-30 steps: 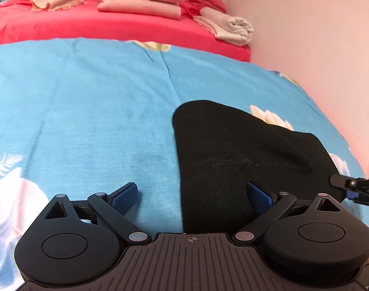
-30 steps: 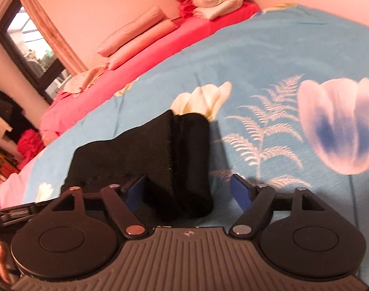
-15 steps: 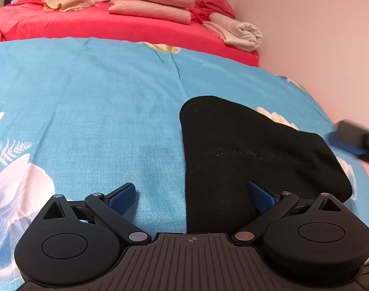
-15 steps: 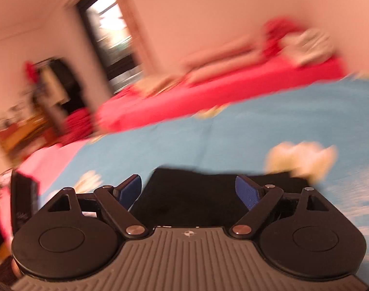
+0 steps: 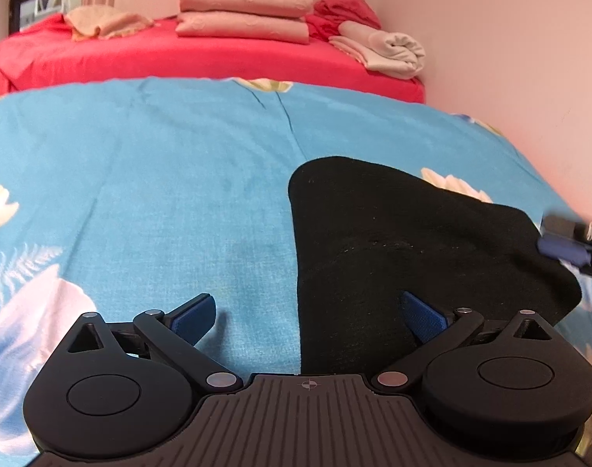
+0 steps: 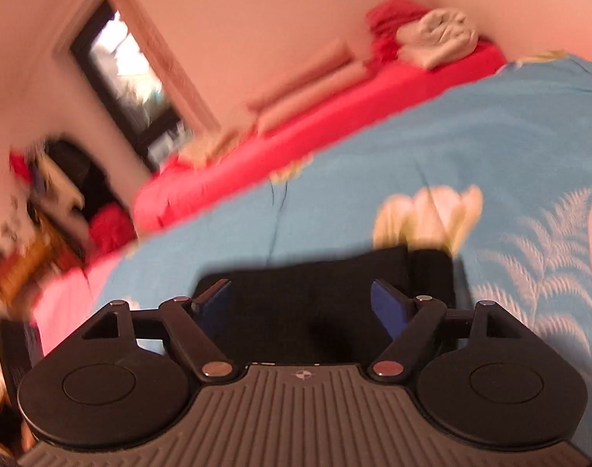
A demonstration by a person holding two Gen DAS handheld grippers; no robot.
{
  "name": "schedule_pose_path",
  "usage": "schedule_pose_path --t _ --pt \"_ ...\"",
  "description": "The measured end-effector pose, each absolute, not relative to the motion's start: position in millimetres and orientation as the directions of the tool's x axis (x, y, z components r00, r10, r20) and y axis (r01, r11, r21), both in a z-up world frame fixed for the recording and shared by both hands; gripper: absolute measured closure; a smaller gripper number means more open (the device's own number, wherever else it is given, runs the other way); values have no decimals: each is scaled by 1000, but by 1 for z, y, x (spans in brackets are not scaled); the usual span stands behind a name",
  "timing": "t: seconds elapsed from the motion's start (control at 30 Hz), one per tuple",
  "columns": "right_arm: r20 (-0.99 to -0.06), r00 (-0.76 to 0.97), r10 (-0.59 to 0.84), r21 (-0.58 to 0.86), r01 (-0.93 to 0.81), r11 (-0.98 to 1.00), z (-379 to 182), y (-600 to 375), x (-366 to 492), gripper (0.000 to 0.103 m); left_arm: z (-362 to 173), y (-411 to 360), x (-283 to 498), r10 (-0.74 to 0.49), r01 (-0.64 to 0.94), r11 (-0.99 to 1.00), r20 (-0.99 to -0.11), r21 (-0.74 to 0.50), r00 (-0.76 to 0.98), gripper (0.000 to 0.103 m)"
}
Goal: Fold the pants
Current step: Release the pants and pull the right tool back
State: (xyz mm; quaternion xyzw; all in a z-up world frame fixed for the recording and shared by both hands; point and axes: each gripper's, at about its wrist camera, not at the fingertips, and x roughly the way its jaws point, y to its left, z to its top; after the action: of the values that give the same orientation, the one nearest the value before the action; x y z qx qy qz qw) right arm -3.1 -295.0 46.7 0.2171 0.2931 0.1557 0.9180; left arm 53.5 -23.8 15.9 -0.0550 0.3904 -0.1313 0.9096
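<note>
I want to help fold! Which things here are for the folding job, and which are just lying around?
For the job:
black pants, folded on the blue flowered cover
left gripper, open
right gripper, fingers closing, not pressing the pants

Just lying about:
pink folded bedding
beige rolled blanket
red cloth heap

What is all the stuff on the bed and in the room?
pants: one, black, folded, on the blue cover
cover: one, blue with flowers, over the near bed
sheet: one, red, far end
pillows: two, pink, stacked on the sheet
towel: one, beige, rolled, beside the wall
red cloth: one pile, behind the towel
window: one, dark frame, blurred
left gripper: black, blue pads, open, one pad over the pants
right gripper: black, blue pads, closing, above the pants
</note>
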Motion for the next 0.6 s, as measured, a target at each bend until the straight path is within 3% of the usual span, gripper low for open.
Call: schedule_pose_path --t 0.03,0.1,0.17,0.3,0.6 --pt "-482 796 367 452 -133 882 43 -299 -9 33 18 -26 52 -269 199 963 -697 -182 665 0" --pt "-551 820 155 369 72 927 40 -317 -20 18 23 -30 47 -228 194 973 -697 -129 680 0" --pt "-582 813 -3 314 228 922 40 -336 -29 20 27 -32 43 -202 194 977 -694 -91 691 0" --pt "-578 813 77 368 174 913 42 -344 -57 17 38 -38 29 -147 185 983 -690 -20 709 0" --pt "-645 757 101 216 54 975 47 -292 -107 7 50 -39 -9 -78 168 984 -712 57 698 0"
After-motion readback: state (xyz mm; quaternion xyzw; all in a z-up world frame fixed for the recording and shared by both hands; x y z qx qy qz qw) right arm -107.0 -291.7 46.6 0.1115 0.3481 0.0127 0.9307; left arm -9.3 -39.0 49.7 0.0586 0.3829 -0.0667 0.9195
